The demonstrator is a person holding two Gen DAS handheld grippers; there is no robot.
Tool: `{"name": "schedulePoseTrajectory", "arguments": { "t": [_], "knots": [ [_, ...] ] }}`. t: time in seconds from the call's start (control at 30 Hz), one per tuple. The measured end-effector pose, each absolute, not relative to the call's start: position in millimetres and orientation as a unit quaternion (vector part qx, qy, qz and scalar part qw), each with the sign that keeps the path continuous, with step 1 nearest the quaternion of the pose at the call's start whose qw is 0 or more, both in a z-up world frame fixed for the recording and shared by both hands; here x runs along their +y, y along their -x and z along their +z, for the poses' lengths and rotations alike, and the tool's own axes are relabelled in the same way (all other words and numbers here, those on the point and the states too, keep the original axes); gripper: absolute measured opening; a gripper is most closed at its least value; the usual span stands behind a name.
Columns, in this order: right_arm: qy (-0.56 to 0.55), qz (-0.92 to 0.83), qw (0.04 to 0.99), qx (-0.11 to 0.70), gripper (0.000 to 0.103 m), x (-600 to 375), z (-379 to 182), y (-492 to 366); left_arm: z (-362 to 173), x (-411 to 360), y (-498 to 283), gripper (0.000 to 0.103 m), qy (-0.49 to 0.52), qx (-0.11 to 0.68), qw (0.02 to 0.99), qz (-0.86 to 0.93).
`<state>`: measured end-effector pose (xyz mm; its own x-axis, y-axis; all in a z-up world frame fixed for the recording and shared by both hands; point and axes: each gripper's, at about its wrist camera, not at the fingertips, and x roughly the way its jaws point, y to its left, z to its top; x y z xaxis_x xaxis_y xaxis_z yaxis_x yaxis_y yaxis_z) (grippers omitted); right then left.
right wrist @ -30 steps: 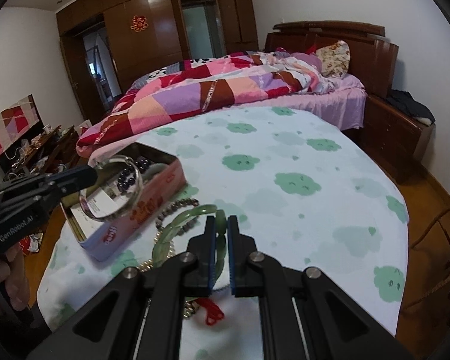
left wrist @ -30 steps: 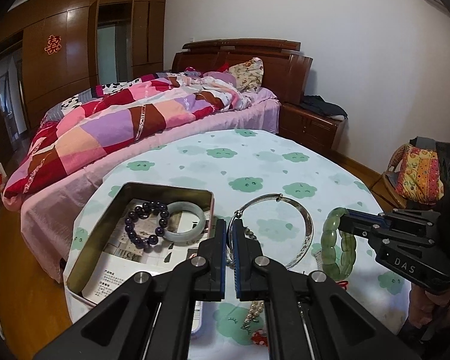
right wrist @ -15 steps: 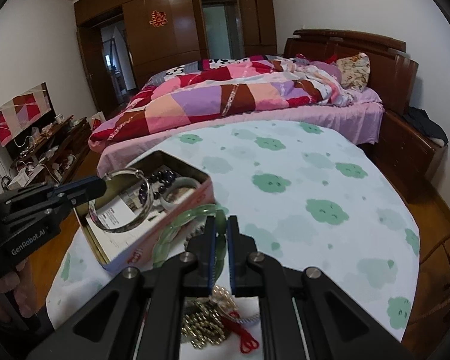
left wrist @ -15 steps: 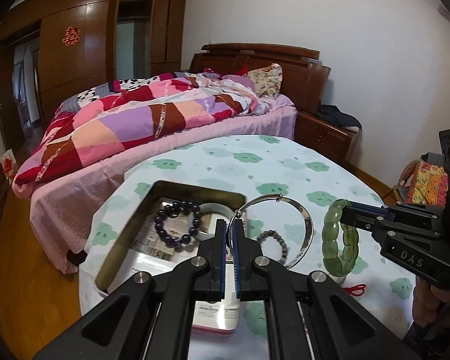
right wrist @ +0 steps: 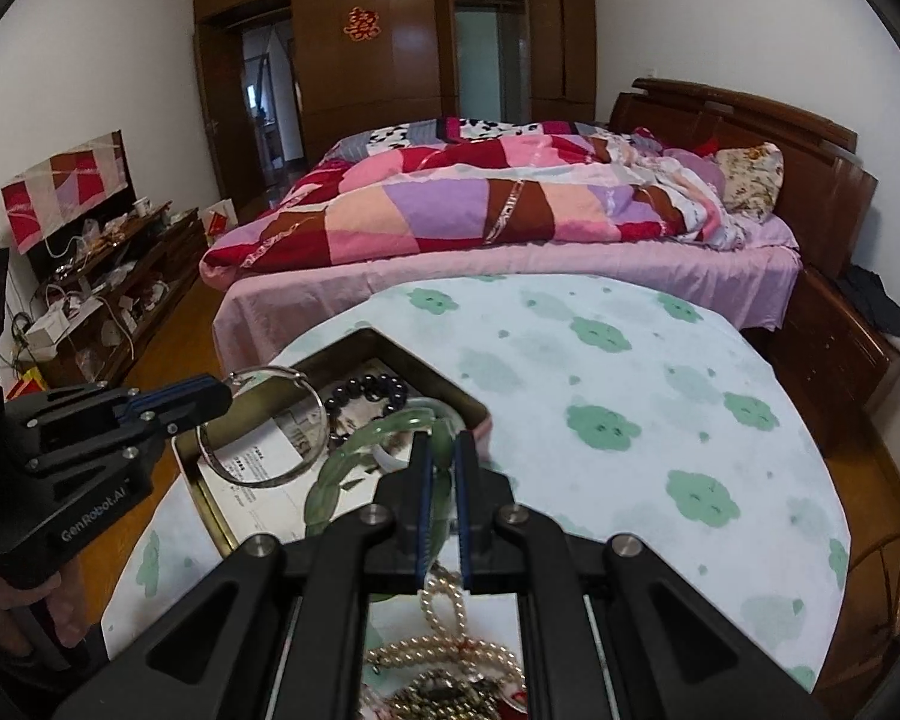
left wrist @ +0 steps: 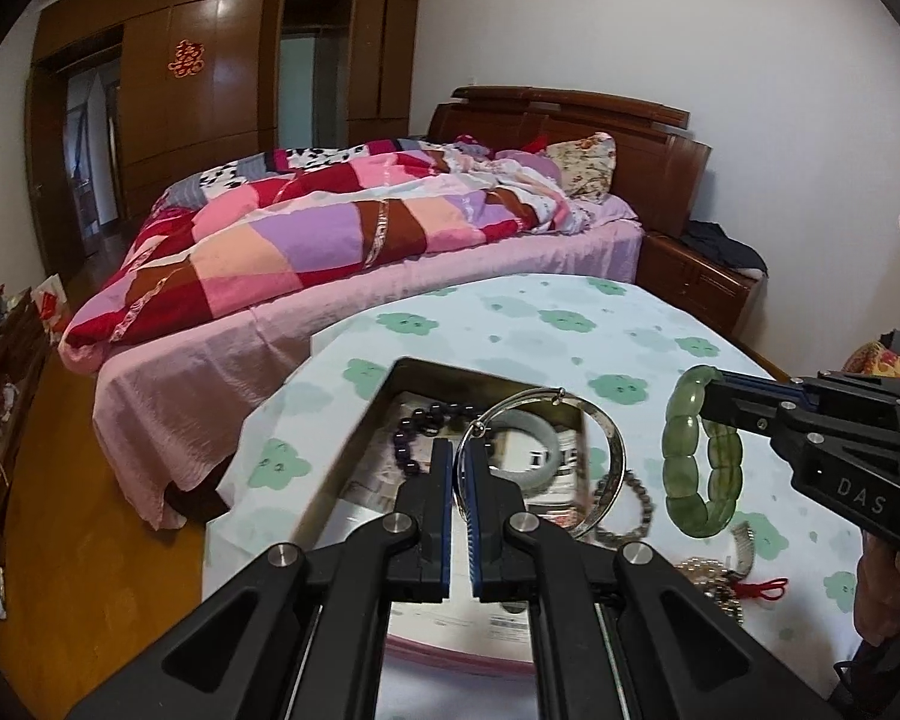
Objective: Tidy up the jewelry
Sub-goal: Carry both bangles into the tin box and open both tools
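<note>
Silver bangle (left wrist: 594, 468) pinched in the left tongs (left wrist: 461, 468) above the open tin (left wrist: 354, 432), green jade bracelet (left wrist: 696, 456) pinched in the right tongs (right wrist: 440, 468) beside it, over the cloud-print tabletop (right wrist: 630, 420), pearl strands (right wrist: 444, 648) below.

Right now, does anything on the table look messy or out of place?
Yes. A tangled heap of pearl and gold bead strands with a red cord lies loose on the tablecloth, outside the tin. A dark bead bracelet also sits beside the tin rather than in it.
</note>
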<state>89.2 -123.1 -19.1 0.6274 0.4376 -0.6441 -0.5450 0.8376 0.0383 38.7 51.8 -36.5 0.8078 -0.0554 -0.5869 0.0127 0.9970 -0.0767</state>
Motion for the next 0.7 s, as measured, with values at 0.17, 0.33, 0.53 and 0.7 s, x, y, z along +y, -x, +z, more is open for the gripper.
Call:
{"name": "schedulePoseTrajectory", "arguments": {
  "t": [0.17, 0.33, 0.53, 0.7],
  "knots": [
    [0.095, 0.283, 0.893, 0.337, 0.009, -105, -21, -92, -41, 71, -44, 0.003, 0.046, 0.315, 0.948, 0.002],
    [0.11, 0.288, 0.887, 0.342, 0.009, -88, -27, -93, -52, 81, -49, 0.003, 0.051, 0.326, 0.944, 0.014],
    [0.133, 0.292, 0.877, 0.358, 0.009, -66, -44, -97, -67, 80, -55, 0.003, 0.045, 0.343, 0.938, 0.019],
    [0.15, 0.291, 0.87, 0.369, 0.009, -53, -58, -100, -79, 84, -61, 0.003, 0.047, 0.354, 0.934, 0.024]
  ]
}}
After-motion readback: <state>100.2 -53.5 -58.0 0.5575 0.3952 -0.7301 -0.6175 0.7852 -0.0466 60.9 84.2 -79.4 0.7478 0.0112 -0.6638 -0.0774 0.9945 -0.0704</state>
